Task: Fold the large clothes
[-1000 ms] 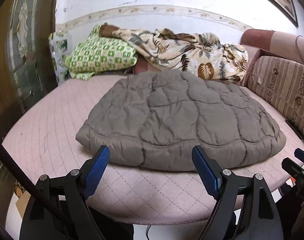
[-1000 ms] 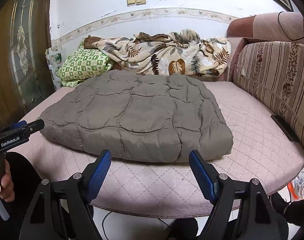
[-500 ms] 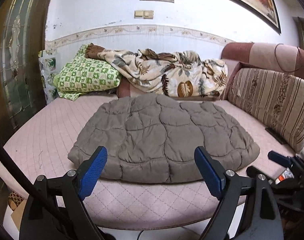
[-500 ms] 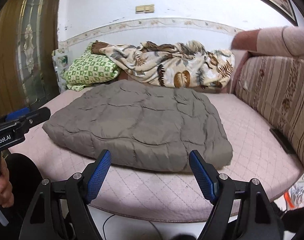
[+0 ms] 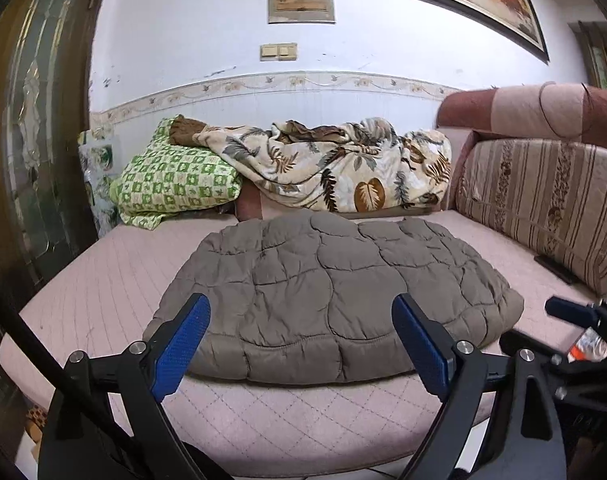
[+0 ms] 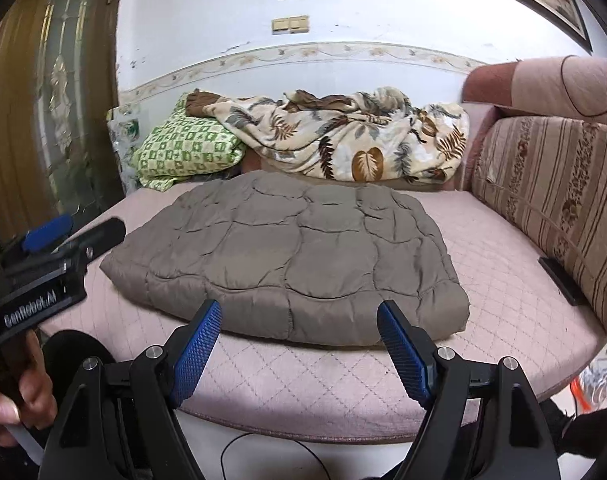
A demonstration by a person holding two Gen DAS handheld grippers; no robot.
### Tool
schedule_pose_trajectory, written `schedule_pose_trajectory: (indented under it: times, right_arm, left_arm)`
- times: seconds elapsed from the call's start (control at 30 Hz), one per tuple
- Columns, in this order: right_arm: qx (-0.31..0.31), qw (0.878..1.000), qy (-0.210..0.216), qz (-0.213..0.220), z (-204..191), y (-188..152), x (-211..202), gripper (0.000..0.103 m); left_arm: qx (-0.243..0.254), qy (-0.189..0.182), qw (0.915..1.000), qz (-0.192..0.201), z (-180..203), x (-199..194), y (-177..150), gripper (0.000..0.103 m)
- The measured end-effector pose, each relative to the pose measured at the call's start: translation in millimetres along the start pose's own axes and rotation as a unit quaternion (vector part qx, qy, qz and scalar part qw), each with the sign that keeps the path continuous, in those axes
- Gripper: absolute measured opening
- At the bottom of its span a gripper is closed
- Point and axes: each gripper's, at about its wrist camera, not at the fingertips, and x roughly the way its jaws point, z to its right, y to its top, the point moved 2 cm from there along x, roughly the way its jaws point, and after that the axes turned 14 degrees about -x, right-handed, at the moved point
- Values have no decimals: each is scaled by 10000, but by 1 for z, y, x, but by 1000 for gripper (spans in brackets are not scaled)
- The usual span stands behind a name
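A grey-brown quilted padded garment point(image 5: 327, 296) lies folded into a flat bundle on the pink quilted sofa seat point(image 5: 103, 280); it also shows in the right wrist view point(image 6: 299, 256). My left gripper point(image 5: 301, 340) is open and empty, held in front of the seat's front edge, short of the bundle. My right gripper point(image 6: 299, 344) is open and empty, also in front of the seat's edge. The left gripper appears at the left of the right wrist view point(image 6: 75, 232), held by a hand.
A green checked pillow point(image 5: 175, 180) and a leaf-print blanket point(image 5: 343, 168) lie at the back of the seat. A striped cushion point(image 5: 543, 204) lines the right side, with a dark flat object point(image 6: 561, 280) beside it. A glazed wooden door point(image 5: 31, 140) stands at left.
Both grippers have drawn back and risen away from the folded bundle, so more of the wall and seat shows. Both stay open and empty. The bundle has not moved.
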Motion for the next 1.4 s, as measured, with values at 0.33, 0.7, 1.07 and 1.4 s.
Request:
schedule_pose_trajectory:
  times: [0.33,0.7,1.07,1.4]
  right_arm:
    - [151,9998,-130,-58,3,4,4,84]
    - [157,9995,-147,-250,-5,3,6,85]
    - [-178,9992,-133,-343,-20,11,23,88]
    - [-182,9985,-126,-503,-18,10,45,88]
  left_arm:
    - [101,231,9997,-55,-5,10,-6,96]
    - [-119,1091,9917,-673,-19,26,-6,96]
    - [-374,549,9932,-958,-34,40,-5,96]
    - [-754,84,9925,-954,-62,52,-2,96]
